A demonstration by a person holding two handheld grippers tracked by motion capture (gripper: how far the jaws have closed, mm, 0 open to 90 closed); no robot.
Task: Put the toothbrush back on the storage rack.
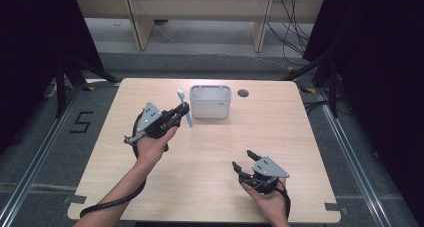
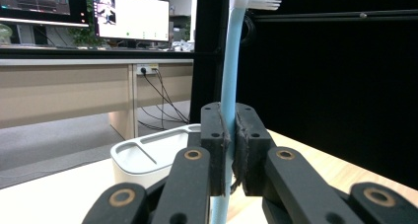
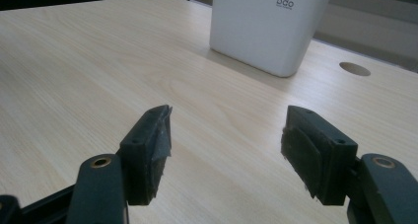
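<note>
A light blue toothbrush (image 1: 185, 109) with white bristles stands upright in my left gripper (image 1: 183, 110), which is shut on its handle just left of the white holder box (image 1: 210, 101). In the left gripper view the toothbrush handle (image 2: 230, 81) rises between the two pads, and the white holder box (image 2: 148, 157) sits behind and to the left. My right gripper (image 1: 243, 159) is low over the table's front right, open with nothing between its jaws. In the right gripper view the gripper (image 3: 226, 137) points toward the white holder box (image 3: 266, 26) across bare wood.
The wooden table (image 1: 280, 137) has a round cable hole (image 1: 243, 93) right of the box. Desks and cables stand on the floor beyond the far edge. Dark curtains and stands flank both sides.
</note>
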